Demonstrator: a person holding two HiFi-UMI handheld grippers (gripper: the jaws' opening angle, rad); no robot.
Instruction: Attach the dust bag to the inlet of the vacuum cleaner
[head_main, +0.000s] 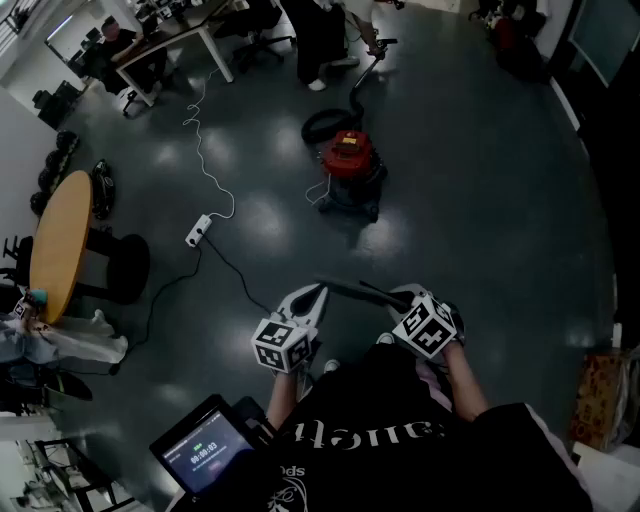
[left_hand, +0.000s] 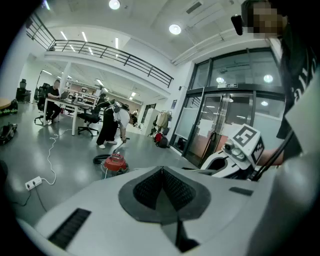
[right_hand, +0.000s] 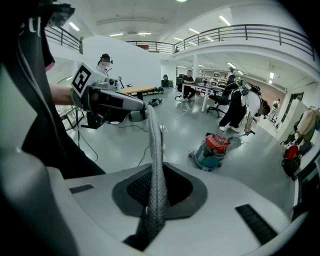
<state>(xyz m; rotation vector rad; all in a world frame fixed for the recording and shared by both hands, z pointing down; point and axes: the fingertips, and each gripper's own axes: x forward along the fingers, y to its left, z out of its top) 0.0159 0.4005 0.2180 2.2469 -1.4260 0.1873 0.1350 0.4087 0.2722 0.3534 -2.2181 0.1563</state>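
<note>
A flat grey woven dust bag (head_main: 358, 292) stretches edge-on between my two grippers at chest height. My right gripper (head_main: 395, 296) is shut on one end; in the right gripper view the dust bag (right_hand: 155, 165) rises from my right gripper (right_hand: 157, 186) toward the left gripper (right_hand: 145, 107). My left gripper (head_main: 318, 292) is shut on the other end, its pads pressed together in the left gripper view (left_hand: 161, 187). The red-topped vacuum cleaner (head_main: 350, 162) stands on the floor well ahead, also seen as the vacuum cleaner (left_hand: 115, 162) and the vacuum cleaner (right_hand: 215, 147). Its inlet is too small to make out.
A person (head_main: 325, 40) stands behind the vacuum holding its wand, and the black hose (head_main: 325, 125) is coiled beside it. A white power strip (head_main: 198, 232) with cables lies left. A round wooden table (head_main: 60, 240) stands far left, desks (head_main: 170, 45) behind, and a lit screen (head_main: 200, 450) near my body.
</note>
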